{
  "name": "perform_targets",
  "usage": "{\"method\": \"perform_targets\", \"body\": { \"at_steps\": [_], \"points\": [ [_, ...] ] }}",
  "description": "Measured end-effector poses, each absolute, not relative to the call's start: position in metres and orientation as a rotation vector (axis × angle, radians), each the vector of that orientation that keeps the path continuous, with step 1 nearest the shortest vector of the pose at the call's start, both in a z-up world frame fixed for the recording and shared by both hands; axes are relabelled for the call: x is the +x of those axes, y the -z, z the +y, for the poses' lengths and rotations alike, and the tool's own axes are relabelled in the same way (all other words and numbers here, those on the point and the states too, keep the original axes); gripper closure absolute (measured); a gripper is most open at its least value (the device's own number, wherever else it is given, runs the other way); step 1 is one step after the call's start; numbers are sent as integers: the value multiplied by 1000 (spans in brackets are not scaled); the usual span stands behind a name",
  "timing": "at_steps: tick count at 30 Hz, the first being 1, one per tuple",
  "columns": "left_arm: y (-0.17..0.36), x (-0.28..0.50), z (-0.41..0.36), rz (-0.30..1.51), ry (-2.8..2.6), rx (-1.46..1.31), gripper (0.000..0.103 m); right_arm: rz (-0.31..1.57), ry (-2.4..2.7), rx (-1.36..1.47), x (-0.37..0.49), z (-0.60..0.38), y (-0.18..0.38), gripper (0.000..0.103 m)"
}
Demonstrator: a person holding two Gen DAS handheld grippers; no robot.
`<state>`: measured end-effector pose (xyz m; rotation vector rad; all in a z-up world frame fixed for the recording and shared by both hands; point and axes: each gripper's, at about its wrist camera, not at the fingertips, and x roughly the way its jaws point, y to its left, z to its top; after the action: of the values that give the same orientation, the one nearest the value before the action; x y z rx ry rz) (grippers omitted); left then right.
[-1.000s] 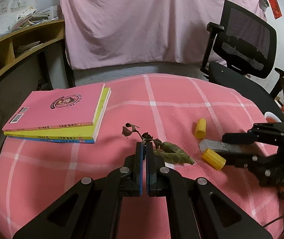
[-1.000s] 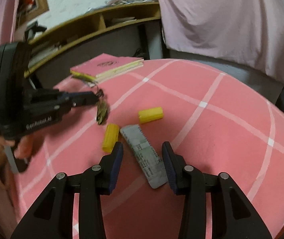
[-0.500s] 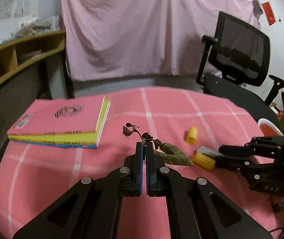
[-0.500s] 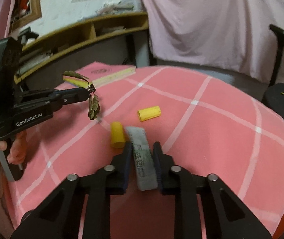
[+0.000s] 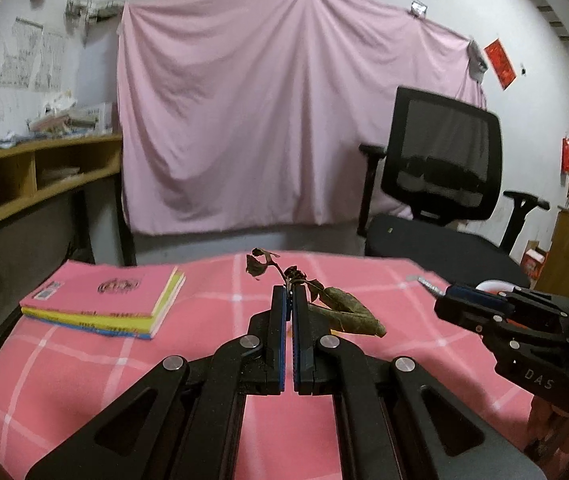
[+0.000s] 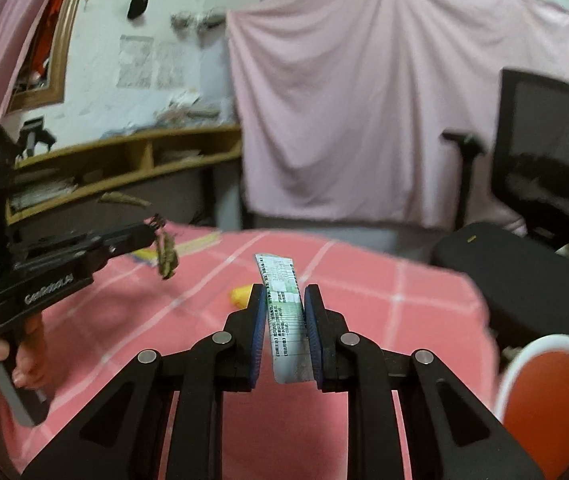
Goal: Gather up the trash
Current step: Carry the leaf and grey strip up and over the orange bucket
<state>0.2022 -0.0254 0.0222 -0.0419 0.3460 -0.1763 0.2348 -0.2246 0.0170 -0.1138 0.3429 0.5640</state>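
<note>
Above pink checked table [image 5: 84, 380], left gripper [image 5: 289, 292] clamping dried twig [image 5: 336, 304], right gripper [image 6: 284, 300] pinching wrapper [image 6: 284, 312], books [image 5: 100, 304] left, orange bin [image 6: 548, 400] right.

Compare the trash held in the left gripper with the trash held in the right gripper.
The dried leafy twig is brown, curled and irregular; the foil packet is flat, rectangular and printed. The twig sprawls sideways past the left gripper; the packet points straight out of the right gripper. Both are clamped and lifted above the table.
</note>
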Motion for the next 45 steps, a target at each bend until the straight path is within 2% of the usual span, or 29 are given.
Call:
{"method": "perform_targets", "body": {
  "at_steps": [7,16,32,45],
  "points": [
    [-51,193,-79,236,232,11,102,163,-408,-10,218,-292,-46,86],
    [-77,202,-180,194,409,110,102,124,-252,94,214,-372,-54,86],
    [-76,240,-291,296,599,158,102,157,-43,223,211,-454,-50,86],
    [-49,262,-323,479,659,152,102,263,8,297,222,-481,-33,84]
  ]
}}
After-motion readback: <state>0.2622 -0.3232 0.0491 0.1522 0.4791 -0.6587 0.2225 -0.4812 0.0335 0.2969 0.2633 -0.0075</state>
